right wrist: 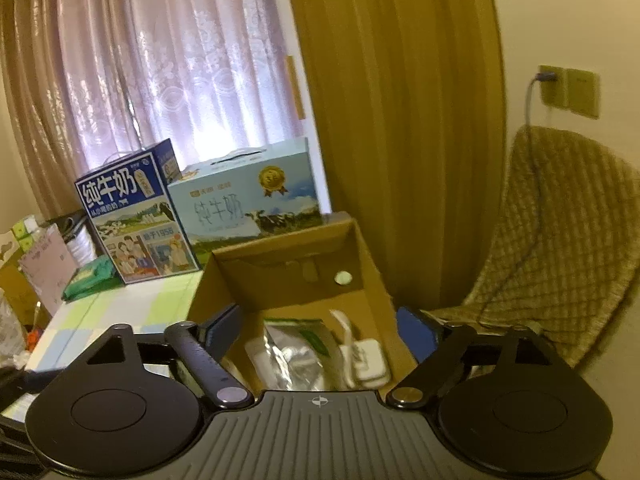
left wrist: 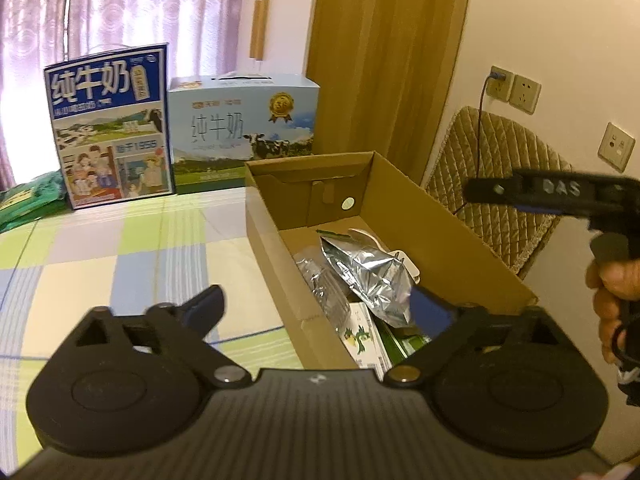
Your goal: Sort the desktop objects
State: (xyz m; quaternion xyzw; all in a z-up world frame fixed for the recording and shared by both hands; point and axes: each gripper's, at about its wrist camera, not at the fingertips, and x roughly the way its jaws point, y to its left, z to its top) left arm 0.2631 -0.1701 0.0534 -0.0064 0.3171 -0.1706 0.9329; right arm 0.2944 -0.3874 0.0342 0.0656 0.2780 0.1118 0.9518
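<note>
An open cardboard box (left wrist: 400, 200) (right wrist: 372, 264) stands on the checked tablecloth (left wrist: 100, 264). Inside lie a silver foil bag (left wrist: 372, 276) (right wrist: 296, 360), a clear plastic wrapper (left wrist: 320, 280), a small white and green carton (left wrist: 360, 332) and a white charger (right wrist: 366, 356). My left gripper (left wrist: 318, 306) hovers open over the box's near left wall, with nothing between its fingers. My right gripper (right wrist: 320, 328) is also open and empty, spread above the box's near end. In the left wrist view the right gripper (left wrist: 540, 192) shows side-on at the right of the box, held by a hand (left wrist: 612, 288).
Two milk cases, dark blue (left wrist: 112, 128) and light blue (left wrist: 244, 128), stand at the table's back. A green packet (left wrist: 28, 204) lies at the left. A cushioned chair (left wrist: 500, 184) is right of the box, under wall sockets (left wrist: 516, 90) with a cable. Clutter (right wrist: 44, 272) fills the far left.
</note>
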